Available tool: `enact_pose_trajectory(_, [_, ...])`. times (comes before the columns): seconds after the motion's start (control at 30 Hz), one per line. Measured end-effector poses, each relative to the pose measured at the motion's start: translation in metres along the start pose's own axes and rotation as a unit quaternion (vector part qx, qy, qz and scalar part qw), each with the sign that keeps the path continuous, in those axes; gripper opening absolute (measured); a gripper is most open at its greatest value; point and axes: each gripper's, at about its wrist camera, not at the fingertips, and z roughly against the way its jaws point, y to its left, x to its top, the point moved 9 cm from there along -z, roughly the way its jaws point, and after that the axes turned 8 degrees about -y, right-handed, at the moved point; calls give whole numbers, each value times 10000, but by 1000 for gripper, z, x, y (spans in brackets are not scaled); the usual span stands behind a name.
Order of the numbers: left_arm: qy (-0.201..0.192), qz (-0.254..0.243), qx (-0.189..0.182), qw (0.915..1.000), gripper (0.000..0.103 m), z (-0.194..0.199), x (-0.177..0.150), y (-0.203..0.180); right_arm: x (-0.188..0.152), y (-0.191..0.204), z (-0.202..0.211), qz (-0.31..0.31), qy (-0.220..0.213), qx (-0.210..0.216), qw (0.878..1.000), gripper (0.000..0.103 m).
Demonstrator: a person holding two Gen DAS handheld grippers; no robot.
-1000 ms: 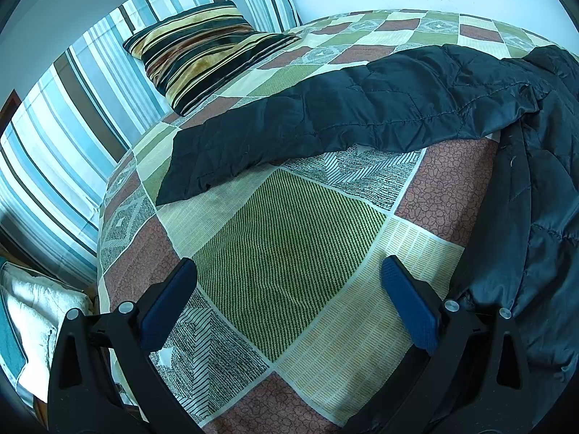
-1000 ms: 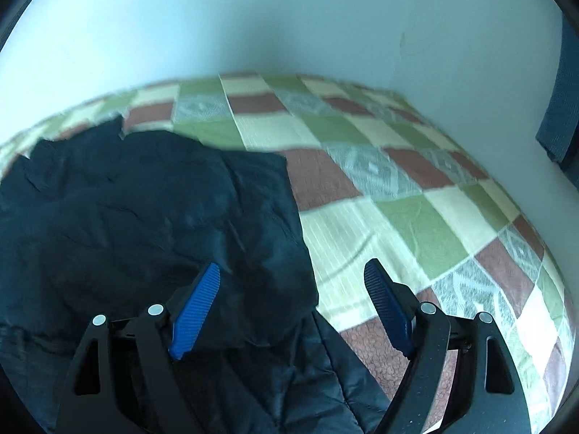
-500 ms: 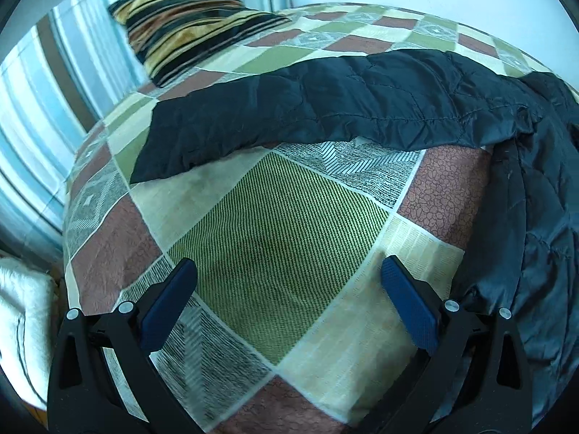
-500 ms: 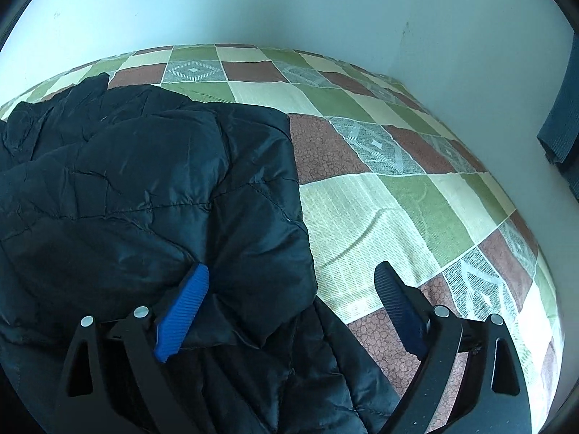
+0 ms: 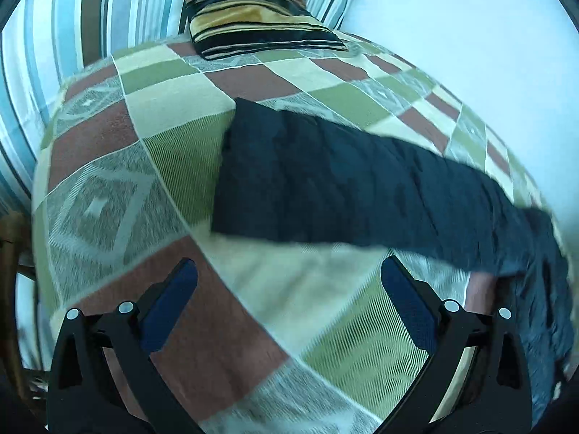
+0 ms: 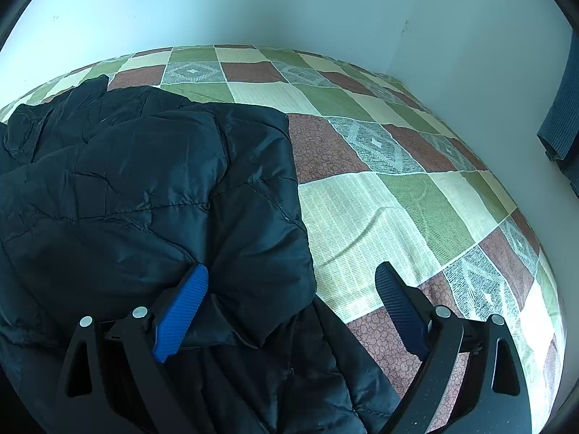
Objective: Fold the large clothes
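One striped pillow (image 5: 253,7) beyond jacket sleeve (image 5: 343,188); checked bedspread (image 5: 108,188) underneath

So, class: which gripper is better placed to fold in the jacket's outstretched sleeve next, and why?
Left, probably. The left gripper faces the outstretched sleeve, jaws open and empty over the bedspread. The right gripper is over the jacket's body.

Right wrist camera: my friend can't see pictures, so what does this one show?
A dark puffy jacket lies folded over itself on a bed with a checked green, cream and brown cover. The right gripper hangs over the jacket's edge, jaws wide with nothing pinched. A plain pale wall stands behind the bed.
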Motion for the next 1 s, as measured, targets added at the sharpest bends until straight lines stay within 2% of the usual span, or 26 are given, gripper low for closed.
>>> enact_pose_trajectory(0.1, [92, 511, -399, 9979, 101, -12, 13, 12, 1, 0, 0, 11, -4, -12, 10000, 92])
enact_pose_trajectory(0.2, [95, 1336, -984, 9861, 101, -19, 26, 22, 1, 0, 0, 28, -11, -28, 10000, 92])
enact_pose_trajectory(0.3, [235, 1573, -1547, 9751, 101, -25, 30, 15, 1, 0, 1, 52, -23, -63, 10000, 92])
enact_pose_trajectory(0.4, [351, 1652, -1724, 9704, 99, -31, 32, 12, 1, 1, 1, 67, -33, -86, 9999, 92])
enact_pose_trajectory(0.5, [381, 1478, -1639, 9746, 83, -38, 37, 13, 1, 1, 1, 73, -34, -91, 9999, 92])
enact_pose_trajectory(0.57, [420, 1553, -1683, 9725, 77, -42, 39, 16, 1, 1, 2, 72, -34, -92, 9999, 92])
enact_pose_trajectory(0.63, [438, 1561, -1662, 9727, 63, -45, 41, 18, 1, 1, 1, 73, -35, -92, 9999, 92])
enact_pose_trajectory(0.67, [441, 1518, -1635, 9738, 60, -46, 41, 19, 1, 1, 1, 72, -34, -90, 9999, 92])
enact_pose_trajectory(0.7, [449, 1471, -1583, 9753, 51, -47, 41, 20, 1, 1, 1, 74, -35, -91, 9999, 92])
enact_pose_trajectory(0.73, [440, 1412, -1529, 9771, 38, -47, 41, 20, 1, 1, 1, 74, -36, -92, 9999, 92])
enact_pose_trajectory(0.83, [476, 1398, -1365, 9796, 14, -49, 40, 23, 1, 1, 1, 70, -34, -87, 9999, 92])
enact_pose_trajectory(0.93, [372, 1434, -1355, 9797, 10, -41, 45, 24, 1, 1, 1, 60, -31, -79, 9999, 92])
enact_pose_trajectory(1.0, [239, 1287, -1272, 9832, 9, -27, 53, 17, 1, 1, 1, 53, -30, -68, 10000, 92])
